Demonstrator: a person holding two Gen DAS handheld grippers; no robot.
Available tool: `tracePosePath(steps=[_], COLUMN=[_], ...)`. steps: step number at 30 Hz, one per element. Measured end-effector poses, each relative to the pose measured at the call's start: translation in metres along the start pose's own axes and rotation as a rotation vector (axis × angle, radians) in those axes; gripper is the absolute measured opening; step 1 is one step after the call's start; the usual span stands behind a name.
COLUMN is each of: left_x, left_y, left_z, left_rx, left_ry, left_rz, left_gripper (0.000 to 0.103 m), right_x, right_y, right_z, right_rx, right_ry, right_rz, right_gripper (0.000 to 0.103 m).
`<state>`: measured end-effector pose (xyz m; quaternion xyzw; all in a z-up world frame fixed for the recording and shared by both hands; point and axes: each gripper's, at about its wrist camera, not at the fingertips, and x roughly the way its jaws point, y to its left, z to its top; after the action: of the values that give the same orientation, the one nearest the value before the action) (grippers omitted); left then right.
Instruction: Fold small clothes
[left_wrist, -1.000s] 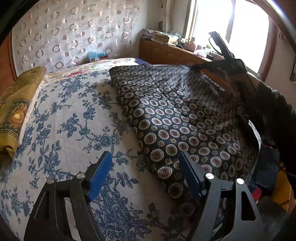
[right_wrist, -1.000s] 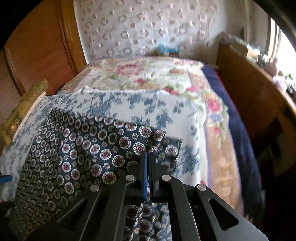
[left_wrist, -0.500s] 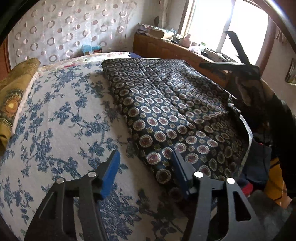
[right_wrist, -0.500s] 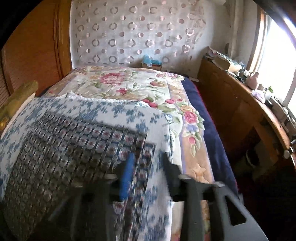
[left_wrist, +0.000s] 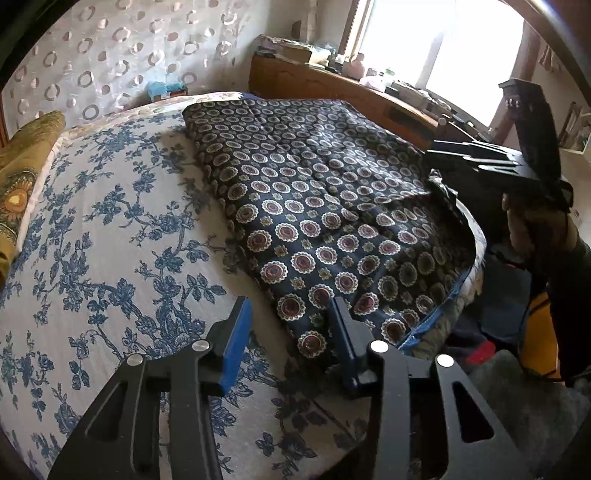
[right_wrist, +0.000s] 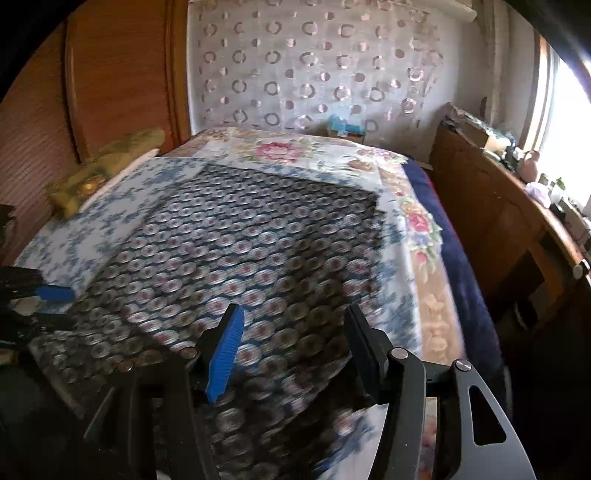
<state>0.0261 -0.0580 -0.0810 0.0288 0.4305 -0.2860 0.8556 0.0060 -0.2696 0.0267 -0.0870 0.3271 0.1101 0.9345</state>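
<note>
A dark navy cloth with round flower medallions lies folded flat on the blue-flowered bedspread. My left gripper hovers low over the cloth's near corner. Its jaws are closing, the corner lies between the blue pads, and they do not press on it. My right gripper hangs above the same cloth, which is blurred here. Its jaws are opening with nothing between them. In the left wrist view a hand holds the right gripper at the cloth's right edge. The left gripper's blue pad shows at the right wrist view's left edge.
A yellow-green pillow lies at the bed's left side. A rose-patterned blanket covers the far end. A wooden cabinet with clutter runs under the window. The bed edge drops to cluttered floor at the right.
The right gripper let go of the cloth's corner, opened and drew back across the cloth, which now lies flat. The left jaws narrowed around the near corner.
</note>
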Motion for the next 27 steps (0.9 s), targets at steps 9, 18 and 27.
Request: tracePosePath(steps=[9,18,27], left_x=[-0.008,-0.015,0.018], left_y=[-0.005,-0.013,0.002], left_z=[0.016,0.082,0.120], left_rx=[-0.005,0.012,-0.036], left_ry=[-0.029,-0.147,-0.136], left_rz=[-0.086,-0.100,-0.071], left_gripper=[0.006,0.005,0.005], right_x=[-0.015,-0.044,-0.055], right_y=[0.023,0.051,0.061], right_z=[-0.011,-0.004,-0.013], right_rx=[-0.020,-0.041,-0.063], right_ry=[0.016,-0.019,-0.028], right_rz=[0.057,0.158,0.203], right_gripper=[0.059,0.059,0.062])
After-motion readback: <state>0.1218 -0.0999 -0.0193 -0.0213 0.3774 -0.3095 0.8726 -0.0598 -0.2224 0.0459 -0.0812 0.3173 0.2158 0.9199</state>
